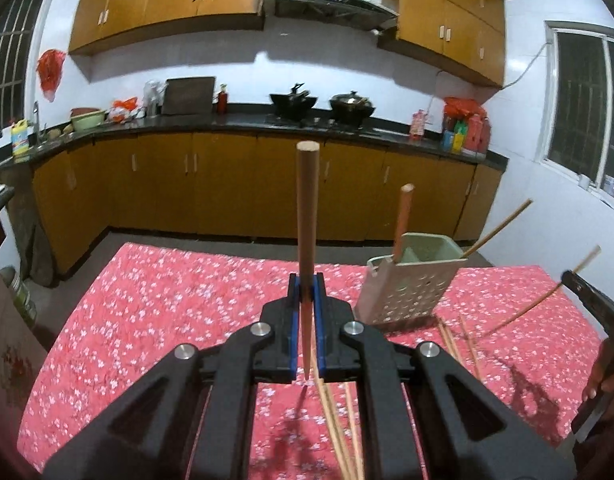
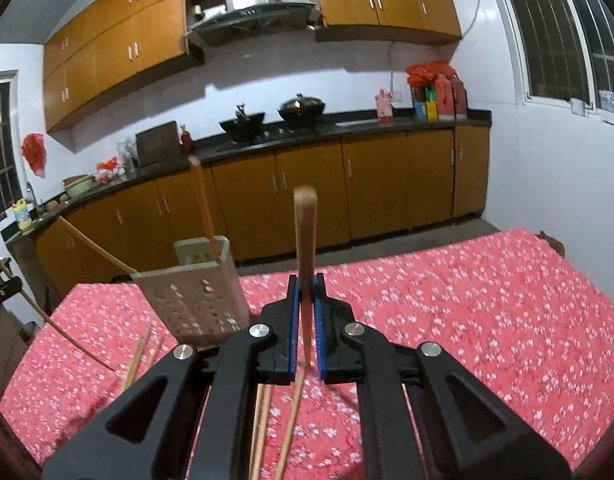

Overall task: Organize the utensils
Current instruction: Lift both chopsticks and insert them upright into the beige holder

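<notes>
My left gripper [image 1: 306, 286] is shut on a brown chopstick [image 1: 307, 216] that stands upright above the table. My right gripper [image 2: 305, 286] is shut on another brown chopstick [image 2: 305, 240], also upright. A pale green perforated utensil holder [image 1: 407, 280] stands on the table to the right of my left gripper, and it shows in the right wrist view [image 2: 195, 292] to the left of my right gripper. It holds a reddish chopstick [image 1: 403, 220] and a thin bamboo one [image 1: 499, 226]. Several loose chopsticks [image 1: 339, 420] lie on the cloth below the grippers.
The table has a red floral cloth [image 1: 167, 300]. My right gripper and its chopstick show at the right edge of the left wrist view [image 1: 547, 300]. A kitchen counter [image 1: 227, 124] with woks and bottles runs along the far wall.
</notes>
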Demonstrator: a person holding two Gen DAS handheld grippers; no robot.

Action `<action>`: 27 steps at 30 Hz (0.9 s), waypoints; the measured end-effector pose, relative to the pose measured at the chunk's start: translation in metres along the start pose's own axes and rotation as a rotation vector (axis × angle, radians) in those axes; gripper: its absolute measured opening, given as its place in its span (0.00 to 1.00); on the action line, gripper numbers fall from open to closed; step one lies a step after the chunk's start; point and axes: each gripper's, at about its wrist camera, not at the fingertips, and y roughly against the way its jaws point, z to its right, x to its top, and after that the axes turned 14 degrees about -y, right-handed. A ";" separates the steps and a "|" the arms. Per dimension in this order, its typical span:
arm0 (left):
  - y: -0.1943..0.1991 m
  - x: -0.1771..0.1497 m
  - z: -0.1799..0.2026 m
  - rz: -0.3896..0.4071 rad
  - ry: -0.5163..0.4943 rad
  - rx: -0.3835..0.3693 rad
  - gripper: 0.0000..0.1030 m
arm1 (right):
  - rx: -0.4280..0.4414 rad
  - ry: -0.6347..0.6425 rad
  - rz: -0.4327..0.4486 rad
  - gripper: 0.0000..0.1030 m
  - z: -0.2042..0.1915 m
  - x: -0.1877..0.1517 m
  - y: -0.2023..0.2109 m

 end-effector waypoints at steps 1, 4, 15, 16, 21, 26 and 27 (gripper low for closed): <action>0.002 0.003 0.003 0.008 -0.005 -0.014 0.07 | 0.011 0.001 0.004 0.07 -0.003 0.003 0.002; 0.011 0.014 0.013 0.041 -0.018 -0.059 0.07 | 0.073 -0.001 0.018 0.07 -0.014 0.017 0.012; 0.037 0.066 0.054 0.231 -0.053 -0.124 0.07 | 0.270 0.017 0.164 0.07 -0.065 0.058 0.045; 0.037 0.070 0.056 0.240 -0.051 -0.119 0.07 | 0.277 0.024 0.187 0.07 -0.072 0.061 0.045; 0.022 0.094 0.060 0.297 -0.006 -0.077 0.07 | 0.291 0.033 0.254 0.07 -0.092 0.067 0.032; 0.001 0.106 0.059 0.301 0.012 -0.057 0.07 | 0.278 0.023 0.295 0.07 -0.099 0.069 0.010; -0.005 0.106 0.060 0.295 0.013 -0.059 0.07 | 0.274 0.021 0.301 0.07 -0.099 0.069 0.002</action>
